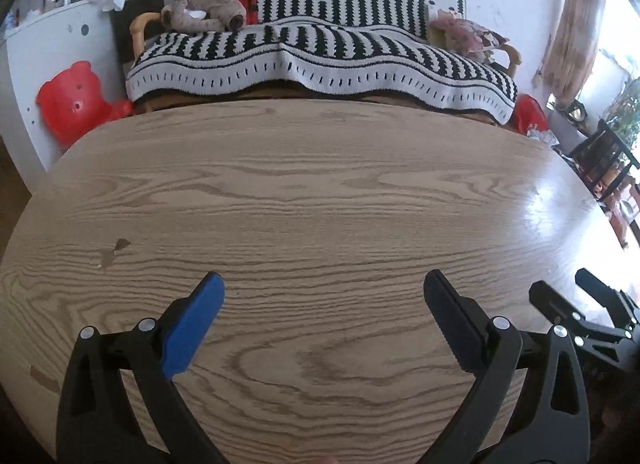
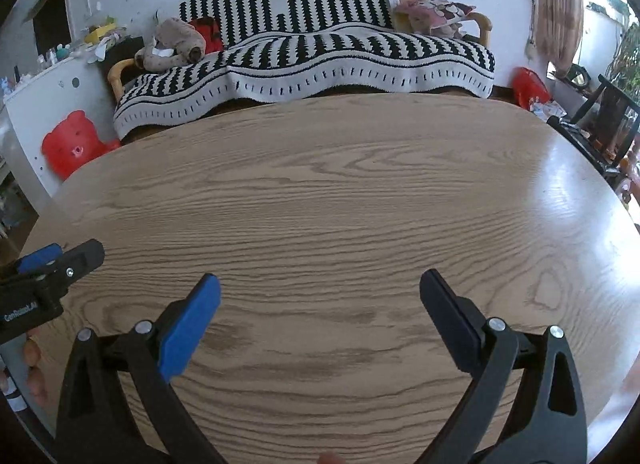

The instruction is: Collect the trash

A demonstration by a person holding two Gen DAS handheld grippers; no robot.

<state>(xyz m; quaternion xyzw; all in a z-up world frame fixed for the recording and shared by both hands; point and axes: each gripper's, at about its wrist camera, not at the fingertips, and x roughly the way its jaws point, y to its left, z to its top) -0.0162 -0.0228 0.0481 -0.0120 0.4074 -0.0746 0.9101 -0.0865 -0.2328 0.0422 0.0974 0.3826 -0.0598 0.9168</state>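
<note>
My left gripper (image 1: 324, 284) is open and empty, held just above a wood-grain table (image 1: 320, 192). My right gripper (image 2: 320, 284) is open and empty too, over the same table (image 2: 340, 184). The right gripper shows at the right edge of the left wrist view (image 1: 568, 288); the left gripper shows at the left edge of the right wrist view (image 2: 60, 256). No trash lies on the tabletop. Crumpled white paper (image 1: 540, 134) lies beyond the table's far right edge, also in the right wrist view (image 2: 546, 108).
A sofa with a black-and-white striped blanket (image 1: 320, 52) stands behind the table, with a stuffed toy (image 1: 208, 8) and a pillow (image 1: 468, 32) on it. A red bear-shaped stool (image 1: 72, 100) is at left, a red object (image 1: 530, 112) and a black chair (image 1: 608, 160) at right.
</note>
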